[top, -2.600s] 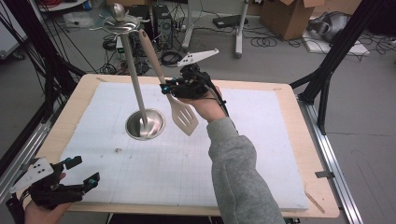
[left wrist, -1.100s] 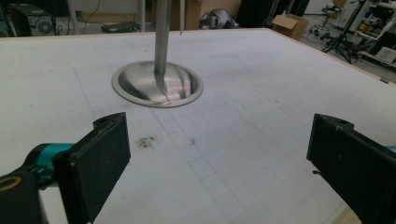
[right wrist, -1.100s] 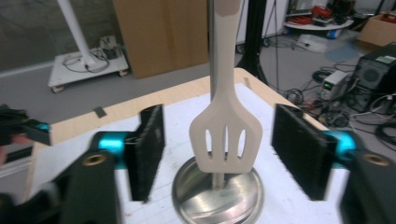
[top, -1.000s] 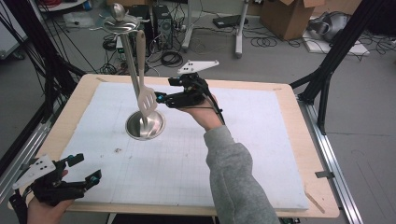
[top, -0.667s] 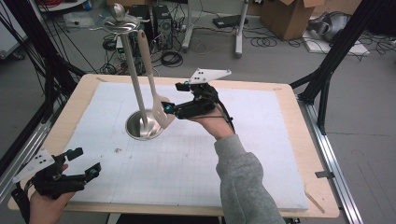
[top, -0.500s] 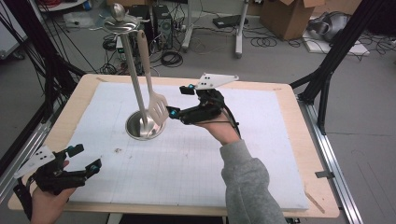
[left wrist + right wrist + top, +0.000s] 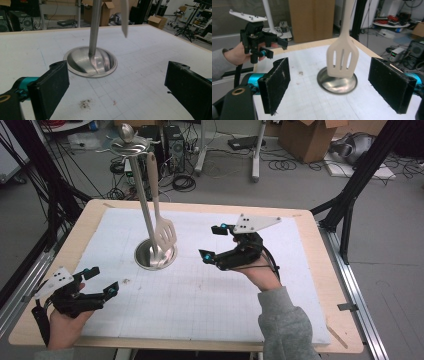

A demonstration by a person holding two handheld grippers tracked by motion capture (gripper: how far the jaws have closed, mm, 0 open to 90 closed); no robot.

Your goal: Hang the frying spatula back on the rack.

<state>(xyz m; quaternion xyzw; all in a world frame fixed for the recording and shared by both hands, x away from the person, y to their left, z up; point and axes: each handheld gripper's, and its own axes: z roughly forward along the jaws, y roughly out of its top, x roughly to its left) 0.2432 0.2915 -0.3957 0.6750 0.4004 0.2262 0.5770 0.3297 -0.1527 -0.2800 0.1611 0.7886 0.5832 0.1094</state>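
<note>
The slotted spatula hangs from the metal stand over its round base, just left of the right gripper, whose jaws have just been opening and stand released, nothing between them, apart from it.

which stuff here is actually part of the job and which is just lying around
Part of the job:
- spatula, hanging on the stand
- stand
- right gripper, jaws open, just widened, nothing between them

Lying about:
- left gripper, open, idle at the table's near corner
- dark crumbs on the mat
- cardboard boxes and cables on the floor
</note>
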